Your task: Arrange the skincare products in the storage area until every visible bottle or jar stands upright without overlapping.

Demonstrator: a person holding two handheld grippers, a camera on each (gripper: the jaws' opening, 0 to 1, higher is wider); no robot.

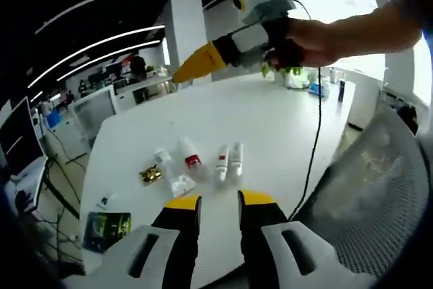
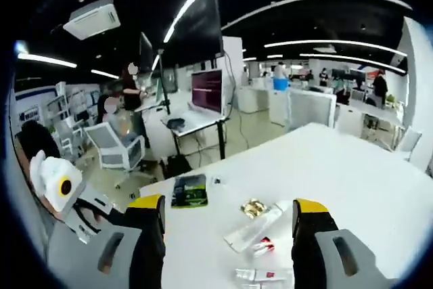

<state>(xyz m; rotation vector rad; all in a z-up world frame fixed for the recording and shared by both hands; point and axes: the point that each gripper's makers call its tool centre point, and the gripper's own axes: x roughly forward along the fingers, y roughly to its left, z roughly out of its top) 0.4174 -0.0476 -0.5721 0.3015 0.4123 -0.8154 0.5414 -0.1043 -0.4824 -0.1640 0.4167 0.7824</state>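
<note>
Left gripper view: empty, slightly parted left hand-held gripper point(image 1: 218, 197) above toppled tubes point(image 1: 228, 160), mesh chair point(image 1: 379, 187) alongside.

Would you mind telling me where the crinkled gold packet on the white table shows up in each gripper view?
Left gripper view: the gold packet lies left of centre, beyond the left gripper's jaws.
Right gripper view: the gold packet lies low, between the right gripper's jaws.
Shared landmark: the dark green booklet at the edge of the white table.

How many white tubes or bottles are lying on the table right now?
4, all lying flat: red-labelled tube, twin tubes, and small tube by the gold packet. Others may be hidden.
</note>
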